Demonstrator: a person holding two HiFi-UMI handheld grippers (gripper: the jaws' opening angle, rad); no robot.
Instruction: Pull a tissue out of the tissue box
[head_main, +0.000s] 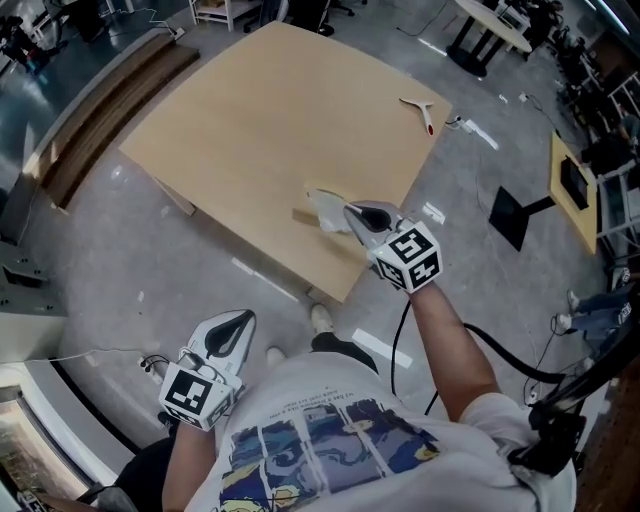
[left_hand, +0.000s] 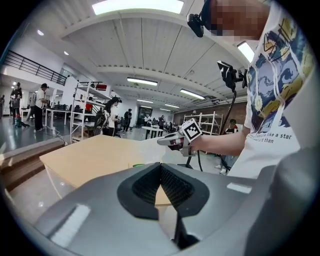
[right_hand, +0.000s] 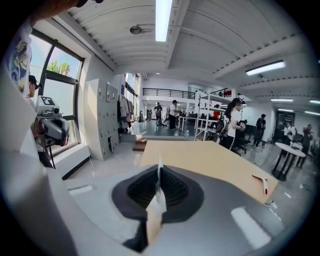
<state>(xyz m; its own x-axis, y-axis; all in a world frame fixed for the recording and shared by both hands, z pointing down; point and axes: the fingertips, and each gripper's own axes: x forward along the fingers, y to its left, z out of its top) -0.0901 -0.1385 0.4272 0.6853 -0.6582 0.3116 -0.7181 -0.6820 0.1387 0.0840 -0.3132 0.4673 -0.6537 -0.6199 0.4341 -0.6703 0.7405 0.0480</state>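
Observation:
A white tissue (head_main: 324, 211) hangs crumpled over the near part of the wooden table (head_main: 270, 110), with my right gripper (head_main: 349, 210) shut on its edge. Seen from the right gripper itself, a thin strip of tissue (right_hand: 159, 194) stands between the closed pads. Under the tissue lies a low tan shape (head_main: 302, 216) that may be the tissue box; it blends into the tabletop. My left gripper (head_main: 238, 322) is held low beside the person's body, off the table, jaws together and empty. From it I see the right gripper (left_hand: 164, 141) with its marker cube over the table.
A white tool with a red tip (head_main: 420, 110) lies at the table's far right corner. A black stand (head_main: 515, 215) and cables are on the floor to the right. Long boards (head_main: 110, 110) lie left of the table. People stand in the background.

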